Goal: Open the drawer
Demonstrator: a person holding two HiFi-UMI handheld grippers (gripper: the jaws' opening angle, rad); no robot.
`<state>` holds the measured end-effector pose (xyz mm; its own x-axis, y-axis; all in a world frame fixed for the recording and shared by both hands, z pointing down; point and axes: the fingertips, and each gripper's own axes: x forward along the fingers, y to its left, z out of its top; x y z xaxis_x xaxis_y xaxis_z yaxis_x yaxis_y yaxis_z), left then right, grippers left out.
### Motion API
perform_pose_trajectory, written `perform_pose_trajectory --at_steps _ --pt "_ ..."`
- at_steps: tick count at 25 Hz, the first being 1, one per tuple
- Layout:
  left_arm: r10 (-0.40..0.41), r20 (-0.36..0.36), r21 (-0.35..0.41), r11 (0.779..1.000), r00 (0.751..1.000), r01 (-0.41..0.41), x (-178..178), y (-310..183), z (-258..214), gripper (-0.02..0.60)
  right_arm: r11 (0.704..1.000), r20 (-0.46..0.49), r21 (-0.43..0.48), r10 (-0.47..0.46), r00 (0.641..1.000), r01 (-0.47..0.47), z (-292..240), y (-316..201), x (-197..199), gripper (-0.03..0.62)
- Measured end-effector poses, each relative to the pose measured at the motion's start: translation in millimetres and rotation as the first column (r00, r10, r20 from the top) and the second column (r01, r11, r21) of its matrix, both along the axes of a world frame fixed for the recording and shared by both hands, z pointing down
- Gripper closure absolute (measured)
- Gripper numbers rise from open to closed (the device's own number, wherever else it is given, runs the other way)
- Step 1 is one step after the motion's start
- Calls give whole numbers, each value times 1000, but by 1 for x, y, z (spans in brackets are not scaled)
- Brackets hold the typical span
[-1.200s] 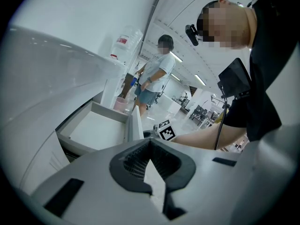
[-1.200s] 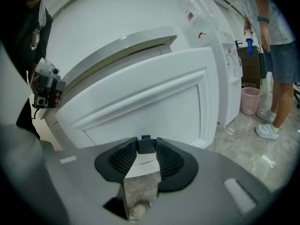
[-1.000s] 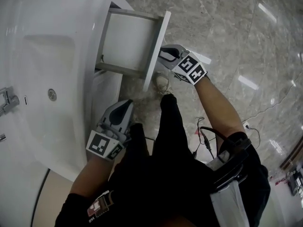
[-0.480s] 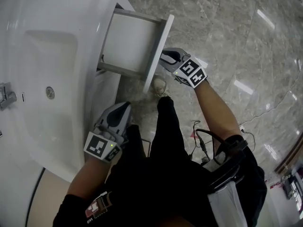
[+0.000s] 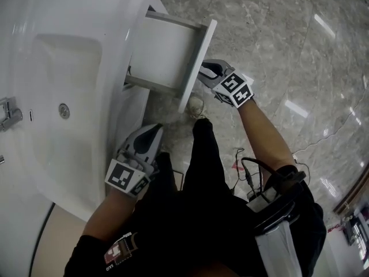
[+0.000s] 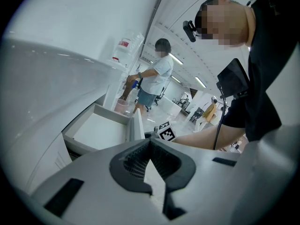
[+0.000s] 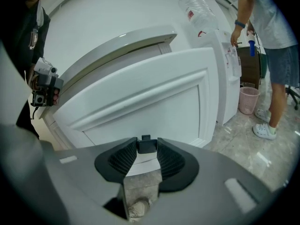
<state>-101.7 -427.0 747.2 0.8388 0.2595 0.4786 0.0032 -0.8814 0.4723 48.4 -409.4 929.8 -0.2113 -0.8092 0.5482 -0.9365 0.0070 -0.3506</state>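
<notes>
A white drawer (image 5: 164, 53) stands pulled well out of the cabinet under the white sink (image 5: 34, 16), and its inside looks empty. My right gripper (image 5: 203, 69) is at the drawer's front panel (image 5: 196, 68). In the right gripper view the jaws (image 7: 146, 149) are shut on a small dark knob (image 7: 146, 144) on the panel (image 7: 150, 102). My left gripper (image 5: 151, 130) hangs lower beside the cabinet, apart from the drawer. Its jaws (image 6: 150, 142) meet at the tips with nothing between them. The open drawer (image 6: 101, 130) lies ahead of it.
A tap (image 5: 8, 117) sits at the sink's left edge. The person's dark trousers and a shoe (image 5: 197, 104) are below the drawer on the marble floor, with cables (image 5: 245, 160) nearby. A bystander (image 6: 152, 78), a water dispenser (image 7: 220, 55) and a pink bin (image 7: 248, 100) stand beyond.
The head view has shifted a little. Both grippers and the drawer keep their places relative to each other.
</notes>
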Motion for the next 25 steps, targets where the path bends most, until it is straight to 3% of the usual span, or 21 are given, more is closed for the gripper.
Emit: perform_pose_trajectory --at_steps 7,13,19,25 --pt "40 -38 -13 999 998 -41 -2 8 -28 594 999 -65 -48 -23 998 20 -16 4 -8 450" --pt "48 -71 12 999 996 -47 -8 -2 -58 594 999 -87 -27 31 996 -34 -58 17 2 450" --pt "-37 -166 24 999 985 41 -5 -34 -116 594 989 -90 41 143 986 -139 -129 13 31 451" --pt "-102 -226 16 994 969 108 -21 -63 -179 594 989 -114 112 107 988 -94 -221 -20 31 474"
